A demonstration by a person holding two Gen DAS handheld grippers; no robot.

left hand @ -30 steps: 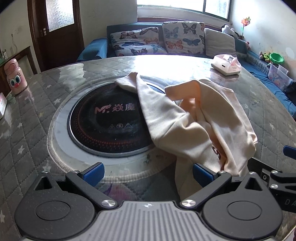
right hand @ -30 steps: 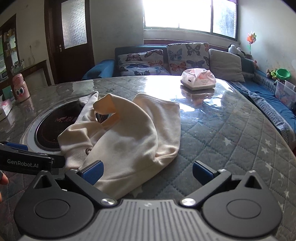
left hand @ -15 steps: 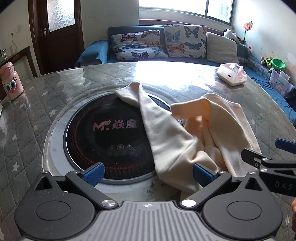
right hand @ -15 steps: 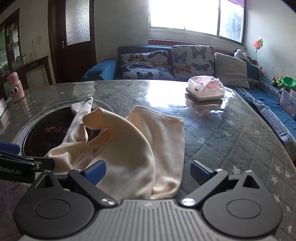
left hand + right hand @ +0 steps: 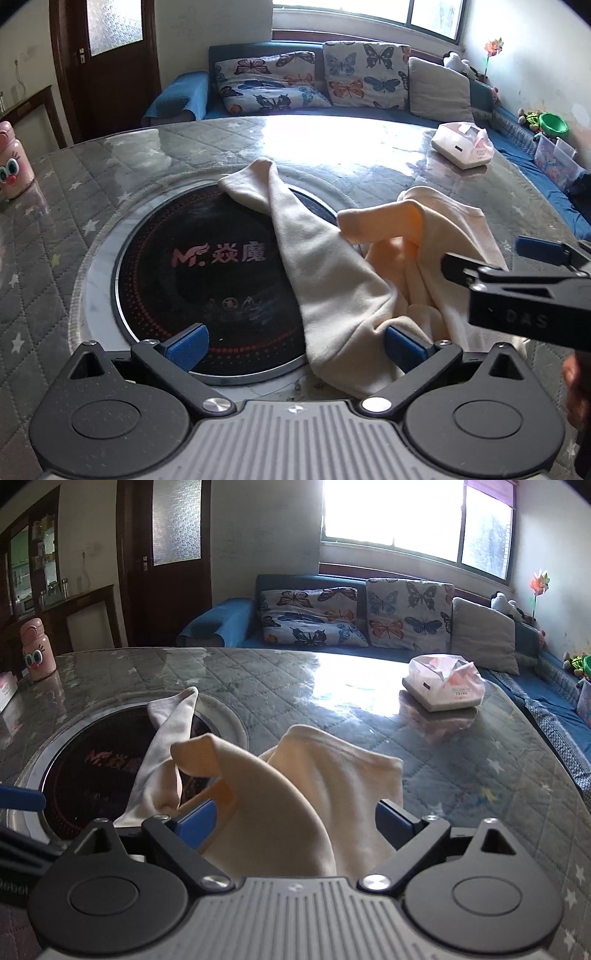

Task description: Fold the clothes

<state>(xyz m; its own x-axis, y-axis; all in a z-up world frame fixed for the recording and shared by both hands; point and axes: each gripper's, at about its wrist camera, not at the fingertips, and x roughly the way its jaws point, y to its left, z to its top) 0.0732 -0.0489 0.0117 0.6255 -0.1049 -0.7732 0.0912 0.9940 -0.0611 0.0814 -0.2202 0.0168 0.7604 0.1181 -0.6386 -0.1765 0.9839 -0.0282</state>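
Observation:
A cream garment [image 5: 332, 284] lies crumpled on the round quilted table [image 5: 92, 192], one narrow end draped across the black cooktop [image 5: 207, 266]. My left gripper [image 5: 295, 347] hovers open at the garment's near edge, its right finger beside the cloth. In the right wrist view the garment [image 5: 295, 797] bulges up between the fingers of my right gripper [image 5: 295, 821]; its jaws are closing and the pads stand clear of the cloth. The right gripper [image 5: 491, 258] reaches in from the right edge of the left wrist view, above the cloth.
A pink tissue pack [image 5: 445, 686] sits on the far right of the table. At the far left stands a pink cartoon bottle [image 5: 37, 650]. A blue sofa [image 5: 192, 96] with butterfly cushions runs behind the table. A hand [image 5: 578, 384] shows at the right edge.
The right gripper has moved left over the garment, so the cloth now lies between its jaws, which have narrowed a little. The left gripper has shifted slightly toward the cooktop. The garment has not moved.

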